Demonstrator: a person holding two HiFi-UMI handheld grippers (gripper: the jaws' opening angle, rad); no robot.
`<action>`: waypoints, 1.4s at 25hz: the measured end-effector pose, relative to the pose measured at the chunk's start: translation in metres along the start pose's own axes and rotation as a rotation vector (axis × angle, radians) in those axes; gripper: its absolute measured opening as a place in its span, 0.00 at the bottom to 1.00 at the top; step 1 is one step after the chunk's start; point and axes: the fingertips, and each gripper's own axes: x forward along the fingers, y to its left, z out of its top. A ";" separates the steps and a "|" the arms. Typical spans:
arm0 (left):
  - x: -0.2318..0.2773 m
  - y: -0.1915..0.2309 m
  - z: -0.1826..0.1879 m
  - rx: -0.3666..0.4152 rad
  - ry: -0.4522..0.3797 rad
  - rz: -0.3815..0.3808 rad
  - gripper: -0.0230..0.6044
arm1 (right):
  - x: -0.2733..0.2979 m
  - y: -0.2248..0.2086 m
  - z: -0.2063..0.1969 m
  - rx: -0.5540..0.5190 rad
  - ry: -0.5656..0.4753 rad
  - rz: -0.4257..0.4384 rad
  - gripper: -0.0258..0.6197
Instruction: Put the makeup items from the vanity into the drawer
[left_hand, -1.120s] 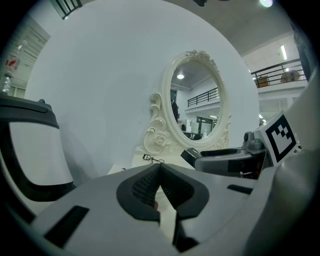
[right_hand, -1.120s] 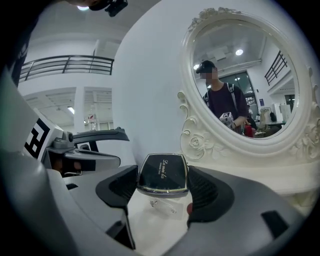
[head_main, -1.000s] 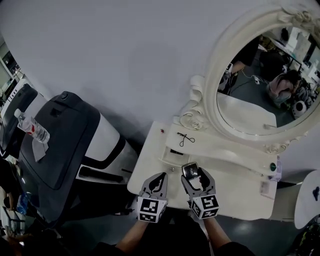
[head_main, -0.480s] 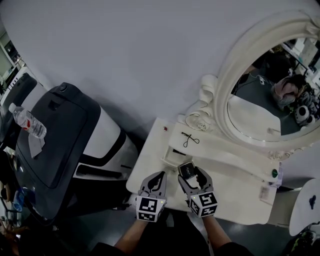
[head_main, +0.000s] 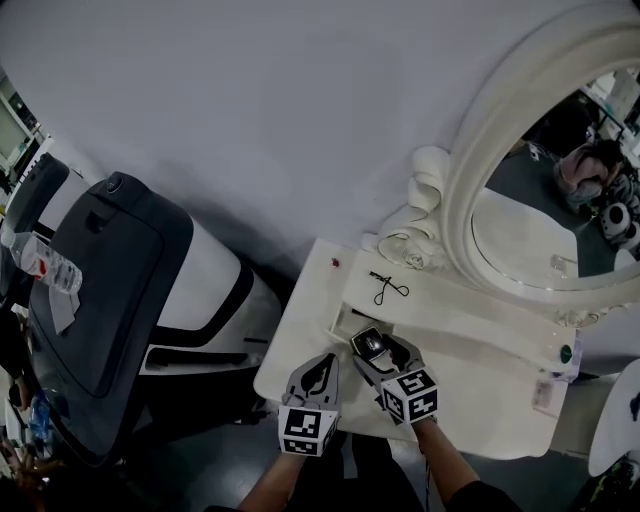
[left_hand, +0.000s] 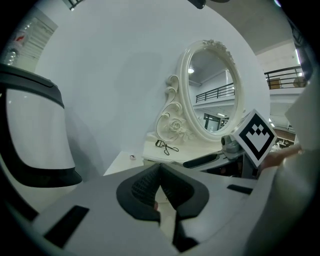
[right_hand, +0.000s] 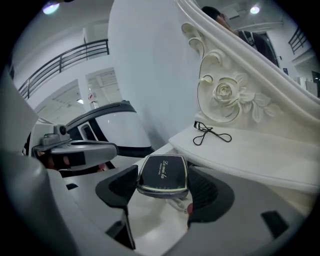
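**Placing the compact: right gripper loaded, left idle**

Right gripper (head_main: 368, 346) has the dark compact (right_hand: 162, 175) pinched by its 2 sides, lid up and roughly level. It sits low centre in the head view, over the front of the vanity (head_main: 480, 400). Left gripper (head_main: 318, 372) is just lower left of it, jaws fully together with nothing between them.

What looks like the open drawer (head_main: 343, 319) is just up-left of the compact. Can't judge its depth from here. The eyelash curler (head_main: 388, 289) and 1 small red item (head_main: 335, 263) lie further up the frame, not yet stowed.

Step as I read it: get the compact into the drawer.
- Centre it over the opening and hold it level.
- Go low before releasing, so it doesn't flip or clip the drawer front.
- Pads look to catch only its near half, so it may pivot. Open slowly.
- Park left clear of the drawer.
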 end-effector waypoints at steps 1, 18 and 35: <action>0.002 0.001 -0.001 -0.005 0.000 0.004 0.06 | 0.004 -0.001 -0.002 0.004 0.012 0.013 0.52; 0.010 0.009 -0.012 -0.047 0.006 0.016 0.06 | 0.019 -0.001 0.002 0.007 0.065 0.065 0.52; 0.004 -0.001 0.003 -0.032 -0.021 0.001 0.06 | -0.005 0.005 0.015 0.021 -0.038 0.069 0.49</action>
